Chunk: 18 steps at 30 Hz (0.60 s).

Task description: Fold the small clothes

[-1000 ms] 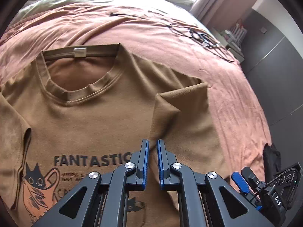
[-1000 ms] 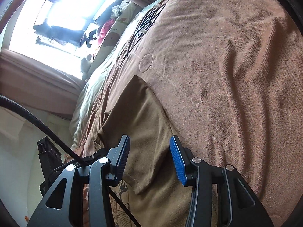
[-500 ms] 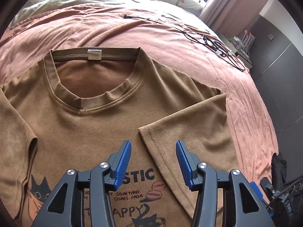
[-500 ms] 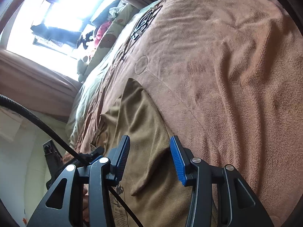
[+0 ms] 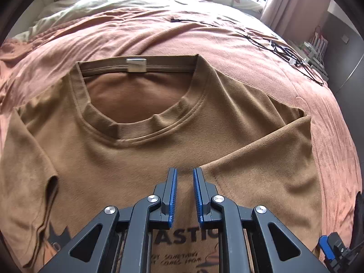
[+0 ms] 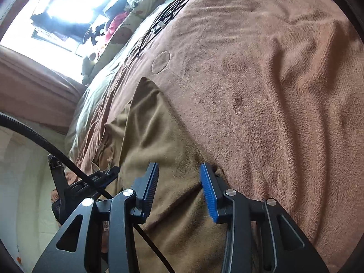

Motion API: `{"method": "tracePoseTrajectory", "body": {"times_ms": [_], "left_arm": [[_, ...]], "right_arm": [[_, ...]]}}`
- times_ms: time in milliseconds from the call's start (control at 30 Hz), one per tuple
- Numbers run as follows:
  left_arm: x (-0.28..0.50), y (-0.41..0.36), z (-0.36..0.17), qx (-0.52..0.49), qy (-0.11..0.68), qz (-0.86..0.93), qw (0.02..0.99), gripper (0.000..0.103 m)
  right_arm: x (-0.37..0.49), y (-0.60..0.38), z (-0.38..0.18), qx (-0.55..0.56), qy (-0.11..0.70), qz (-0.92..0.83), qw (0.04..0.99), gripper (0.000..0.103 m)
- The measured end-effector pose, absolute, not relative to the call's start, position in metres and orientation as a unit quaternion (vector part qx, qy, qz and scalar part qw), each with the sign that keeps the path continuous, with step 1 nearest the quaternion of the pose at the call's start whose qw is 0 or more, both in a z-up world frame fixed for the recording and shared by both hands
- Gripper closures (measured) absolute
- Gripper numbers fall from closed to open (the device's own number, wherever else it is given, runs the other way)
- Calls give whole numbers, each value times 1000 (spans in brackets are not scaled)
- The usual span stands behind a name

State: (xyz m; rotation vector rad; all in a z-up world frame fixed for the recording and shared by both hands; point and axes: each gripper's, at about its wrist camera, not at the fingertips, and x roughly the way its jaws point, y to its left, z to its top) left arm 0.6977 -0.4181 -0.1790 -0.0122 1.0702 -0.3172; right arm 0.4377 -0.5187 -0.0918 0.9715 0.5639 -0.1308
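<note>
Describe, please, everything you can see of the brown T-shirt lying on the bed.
The brown T-shirt lies front up on a pinkish-brown blanket, neck toward the pillows. It looks like soft cotton, with a ribbed round collar and a pale label inside the back neck. One sleeve is folded inward across the chest; the other lies spread out. Dark print reading "ASTIC" shows lower down. The left gripper, jaws nearly together, hovers at the folded sleeve's hem.

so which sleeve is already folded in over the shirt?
The sleeve at the right of the left wrist view: it lies doubled over the t-shirt chest, hem beside the left gripper. The other sleeve lies spread flat outward.
</note>
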Motion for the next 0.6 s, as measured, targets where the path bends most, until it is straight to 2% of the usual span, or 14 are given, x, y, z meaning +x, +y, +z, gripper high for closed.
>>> {"method": "tracePoseTrajectory", "body": {"times_ms": [333,400,433,467,567,600], "left_arm": [[635,-357,-122,-48,513,-209,831,84],[619,-339,-108,-50,511,-212,832,84],[614,-334,-102,-49,509,-212,833,83],[606,-325,-95,-48,505,-212,836,81],[583,-299,-75,-37,483,-208,850,60],[574,-289,-68,-39,475,-206,855,51]], "right_arm": [[409,-504,-47,420,246,-51,872,65],[400,-496,-39,401,247,-56,880,54],[395,-493,-35,393,247,-56,884,44],[387,-487,-30,377,248,-62,890,35],[374,-470,-17,328,261,-70,905,28],[368,-463,-14,311,268,-71,909,26]]}}
